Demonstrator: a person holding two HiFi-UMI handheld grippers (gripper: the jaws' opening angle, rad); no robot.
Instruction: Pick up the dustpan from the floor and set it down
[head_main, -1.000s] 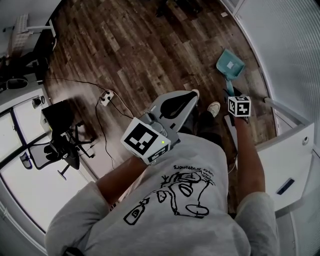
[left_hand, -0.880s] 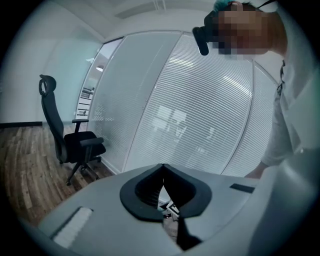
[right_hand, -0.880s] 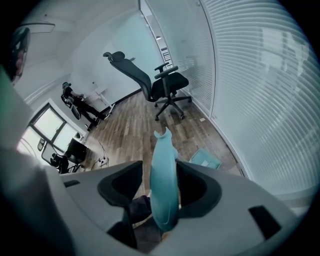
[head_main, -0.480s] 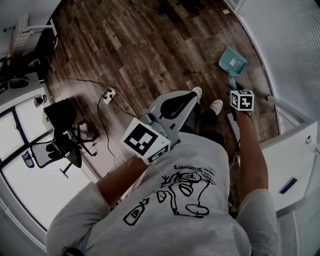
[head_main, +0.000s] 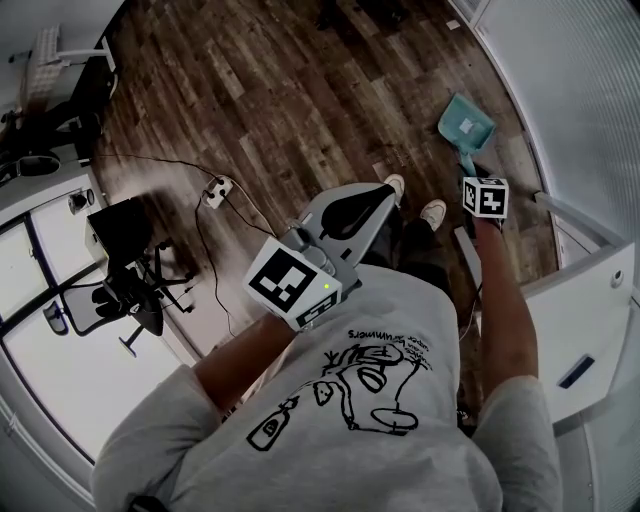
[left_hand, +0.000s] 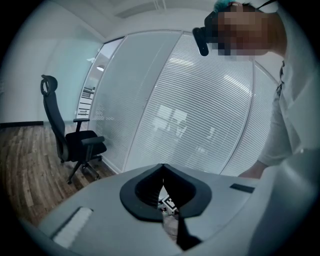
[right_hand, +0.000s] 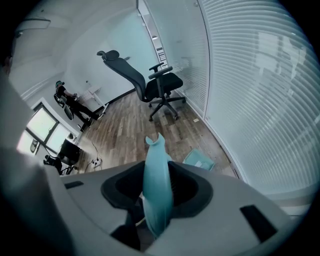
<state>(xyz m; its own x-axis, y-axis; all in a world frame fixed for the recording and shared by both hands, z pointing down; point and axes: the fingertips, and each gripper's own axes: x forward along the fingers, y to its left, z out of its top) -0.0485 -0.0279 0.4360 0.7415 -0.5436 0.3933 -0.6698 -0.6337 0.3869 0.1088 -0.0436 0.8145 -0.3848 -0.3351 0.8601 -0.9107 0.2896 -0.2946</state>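
- Your right gripper (right_hand: 158, 200) has the dustpan's teal handle (right_hand: 157, 185) standing between its jaws. The jaws have just been closing, and they now look pressed against the handle's two sides.
- In the right gripper view the handle runs straight up through the jaw gap, and its notched end pokes out past the jaws.
- In that same view the pan of the dustpan (right_hand: 199, 160) lies flat on the wooden floor (right_hand: 125, 130), beyond the jaws and off to their right, near the blind-covered glass wall (right_hand: 260, 90).
- In the head view the dustpan (head_main: 465, 125) has its long axis running from the pan back toward you. The handle end is the near end, and it meets the right gripper (head_main: 471, 172) just ahead of your right shoe (head_main: 432, 213).
- Your left gripper (head_main: 384, 190) is held up in front of your body, well apart from the dustpan. Its jaws are together with nothing between them (left_hand: 162, 197).
- The lift falls to your right hand. I judge the pan's weight will hang ahead of the jaws, so expect it to droop.
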